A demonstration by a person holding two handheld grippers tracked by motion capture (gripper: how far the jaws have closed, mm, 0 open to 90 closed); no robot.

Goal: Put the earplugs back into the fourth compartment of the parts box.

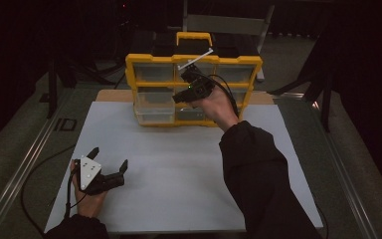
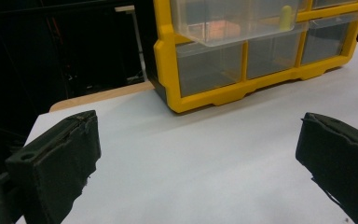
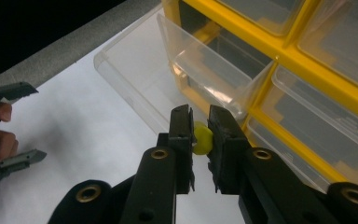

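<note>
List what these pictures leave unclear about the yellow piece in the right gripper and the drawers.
- Small yellow piece: right gripper view, the right gripper covers both sides, so its full shape stays unclear.
- Pulled-out drawer: right gripper view, clear walls and glare blur what lies inside.
- Yellow organizer: left gripper view, upper rows cut off by the top edge.
- Right gripper's tips: high view, dark and too small.

organizer frame (image 1: 132, 74): yellow | drawers (image 1: 154, 102): clear | held piece (image 3: 202, 139): yellow-green | worktop (image 1: 179, 174): white | right hand-held gripper (image 3: 200, 119): black | sleeve (image 1: 258, 174): black
</note>
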